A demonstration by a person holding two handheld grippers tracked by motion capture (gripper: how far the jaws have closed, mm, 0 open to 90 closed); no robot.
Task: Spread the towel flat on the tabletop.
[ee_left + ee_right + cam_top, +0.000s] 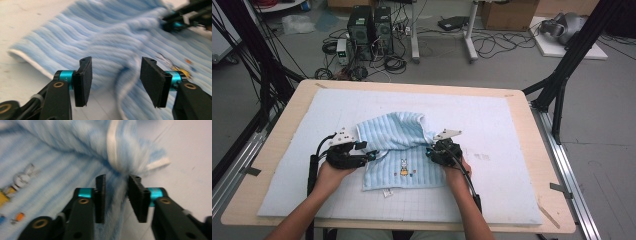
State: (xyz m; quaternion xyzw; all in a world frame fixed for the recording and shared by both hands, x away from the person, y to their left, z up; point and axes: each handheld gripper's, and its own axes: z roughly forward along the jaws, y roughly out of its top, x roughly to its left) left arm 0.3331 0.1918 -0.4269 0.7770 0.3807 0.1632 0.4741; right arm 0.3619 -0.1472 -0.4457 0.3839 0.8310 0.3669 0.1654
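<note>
While the right gripper (116,188) pinches the light blue striped terry towel's (404,145) three o'clock fold, the left gripper (115,75) gapes loose at its nine o'clock edge

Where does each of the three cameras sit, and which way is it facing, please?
High view: above the person's side of the table, facing forward and down; both forearms, left gripper and right gripper show.
Left gripper view: on the left gripper, along its open jaws at the blue towel.
Right gripper view: on the right gripper, whose jaws pinch a towel fold.
All share the towel and its cartoon patch.
</note>
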